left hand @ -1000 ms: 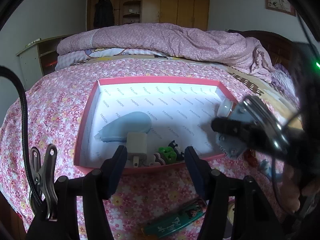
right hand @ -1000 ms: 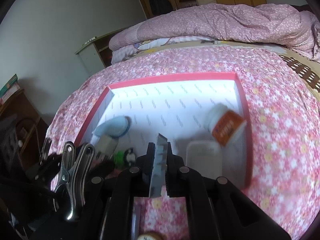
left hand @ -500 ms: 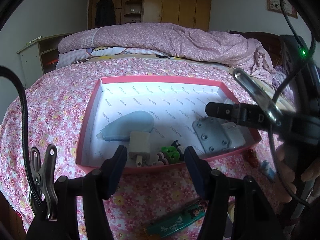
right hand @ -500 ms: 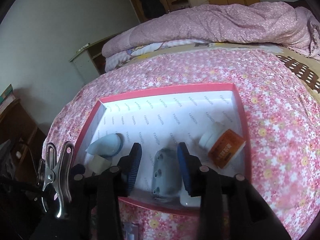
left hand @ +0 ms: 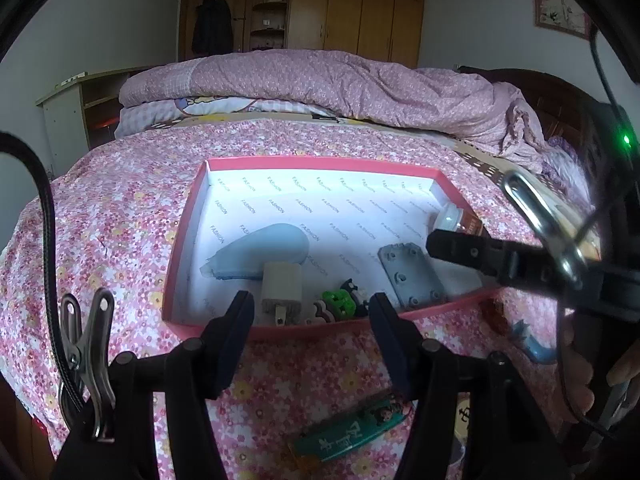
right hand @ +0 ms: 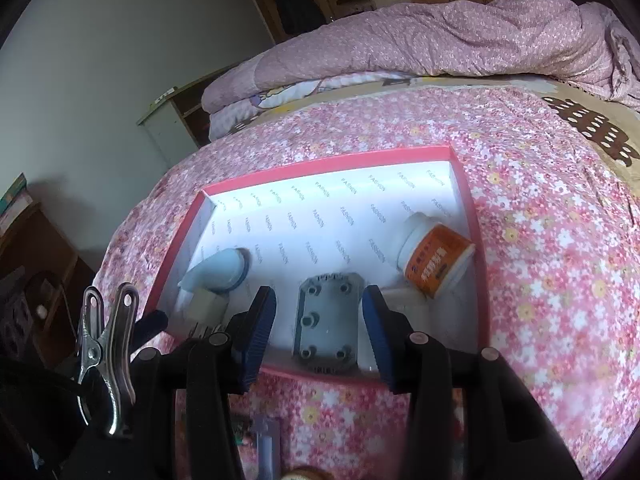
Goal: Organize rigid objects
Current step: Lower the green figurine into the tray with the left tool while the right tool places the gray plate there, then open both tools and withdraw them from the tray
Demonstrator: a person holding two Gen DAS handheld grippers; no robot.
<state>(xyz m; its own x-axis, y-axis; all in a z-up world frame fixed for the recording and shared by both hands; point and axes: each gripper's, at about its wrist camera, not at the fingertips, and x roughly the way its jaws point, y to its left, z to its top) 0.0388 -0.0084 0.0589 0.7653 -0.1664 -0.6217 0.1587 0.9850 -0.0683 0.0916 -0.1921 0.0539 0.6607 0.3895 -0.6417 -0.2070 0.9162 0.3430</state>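
A pink-rimmed box lies on the flowered bedspread. Inside lie a grey plate with holes, a pale blue correction-tape dispenser, a white charger plug, small green and black toy pieces and an orange-labelled white bottle. My right gripper is open and empty, just above the grey plate at the box's near edge. My left gripper is open and empty in front of the box. A green lighter lies on the bedspread below it.
A white lidded container lies in the box beside the bottle. A small blue figure and a brownish item lie on the bedspread right of the box. A folded pink quilt lies behind, a wardrobe beyond.
My right gripper was shut on the grey plate a second ago. It lowered the plate into the box, opened and let it go. It has drawn back a little. The left gripper stayed still.
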